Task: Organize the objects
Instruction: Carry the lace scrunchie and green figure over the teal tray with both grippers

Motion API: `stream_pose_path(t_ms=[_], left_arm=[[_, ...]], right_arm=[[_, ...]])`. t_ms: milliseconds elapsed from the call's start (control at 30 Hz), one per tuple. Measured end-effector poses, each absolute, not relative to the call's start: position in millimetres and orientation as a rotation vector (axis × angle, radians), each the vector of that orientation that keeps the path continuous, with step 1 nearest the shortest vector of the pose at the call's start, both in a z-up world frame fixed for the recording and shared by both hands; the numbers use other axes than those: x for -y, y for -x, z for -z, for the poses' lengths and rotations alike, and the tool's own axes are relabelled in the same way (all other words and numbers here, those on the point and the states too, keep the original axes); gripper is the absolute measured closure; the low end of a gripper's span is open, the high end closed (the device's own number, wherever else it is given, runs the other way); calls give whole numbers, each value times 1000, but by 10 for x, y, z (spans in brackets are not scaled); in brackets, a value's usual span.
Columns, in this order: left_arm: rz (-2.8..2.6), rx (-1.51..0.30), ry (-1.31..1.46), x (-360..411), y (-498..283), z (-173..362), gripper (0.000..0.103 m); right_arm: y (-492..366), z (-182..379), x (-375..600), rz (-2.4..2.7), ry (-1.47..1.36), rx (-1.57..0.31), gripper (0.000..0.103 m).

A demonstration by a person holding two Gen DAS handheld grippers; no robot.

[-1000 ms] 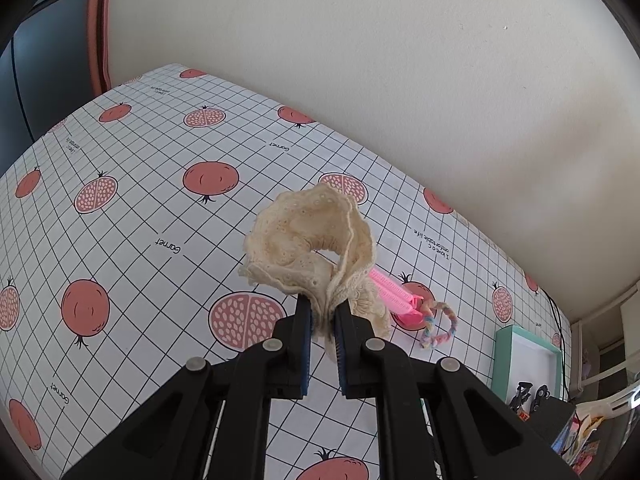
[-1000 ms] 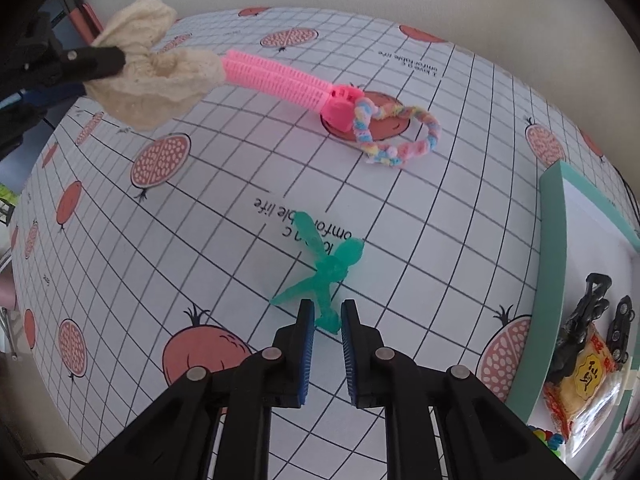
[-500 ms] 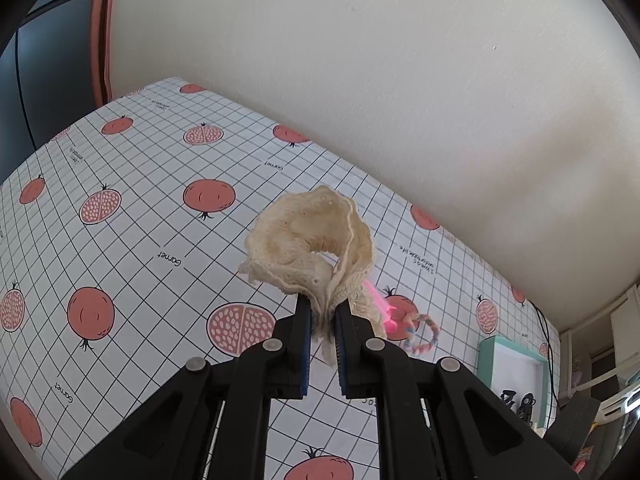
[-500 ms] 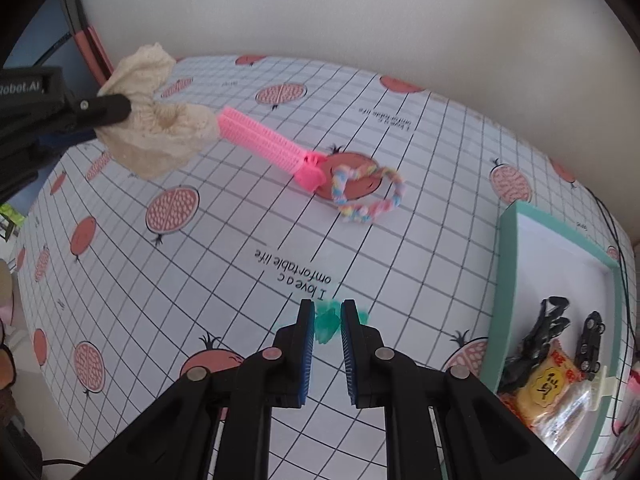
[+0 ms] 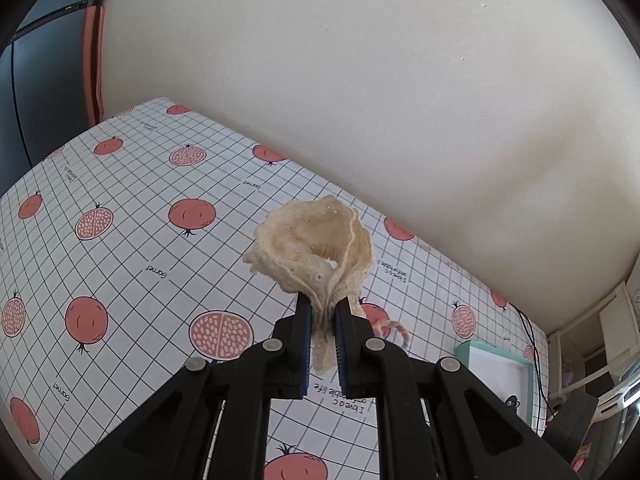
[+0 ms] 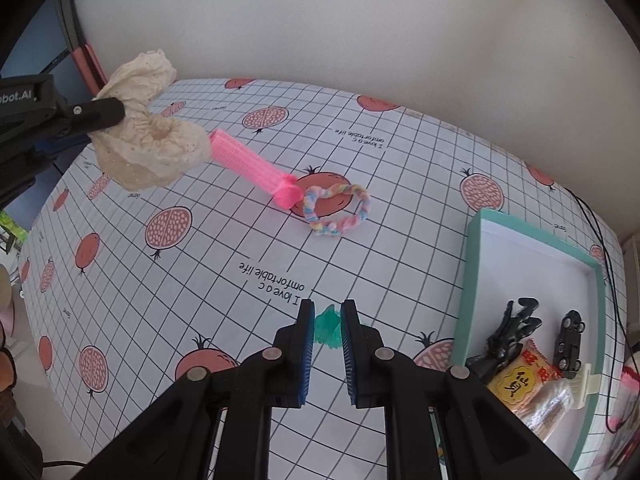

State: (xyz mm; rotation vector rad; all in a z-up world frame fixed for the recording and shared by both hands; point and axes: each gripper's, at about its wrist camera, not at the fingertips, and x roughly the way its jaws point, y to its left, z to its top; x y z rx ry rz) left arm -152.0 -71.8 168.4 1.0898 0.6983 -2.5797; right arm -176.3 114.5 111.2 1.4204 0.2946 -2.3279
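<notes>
With the mint tray [image 6: 474, 280] at four o'clock evidently meant for collecting, a cream lace scrunchie [image 5: 316, 248] is pinched aloft by the left gripper [image 5: 322, 320] and a small green clip [image 6: 328, 326] is clamped by the right gripper [image 6: 325, 332], clear of the tablecloth [image 6: 240, 264].

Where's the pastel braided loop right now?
Right wrist view: pastel braided loop lies on the tablecloth touching the pink clip, left of the teal tray.

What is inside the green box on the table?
Inside the green box lie a black claw hair clip, a small black toy car and a yellow snack packet. The right gripper's arm covers the box's near end.
</notes>
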Motion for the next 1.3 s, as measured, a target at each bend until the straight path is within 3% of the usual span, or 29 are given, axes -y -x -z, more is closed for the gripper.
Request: stream_pose_path(t_ms=[700,833,900,1300], left_arm=[[2669,-683,-788,687,1160,-2358,93],[2594,-615,-945,642,1339,-2119,93],[2579,-667,-1007,673,1417,-1976,93],[2670,-657,-939,563,1322,-2167,93]], right_arm=[[1776,-1213,-1370,2361,-1404,-260,89],[1769,-1219,-1371,2359,-1403,-267,89],[1771,-1217,-1371,2357,-1402,-263,89],[1782,-1233,-1422,2371,-1403,-246,89]])
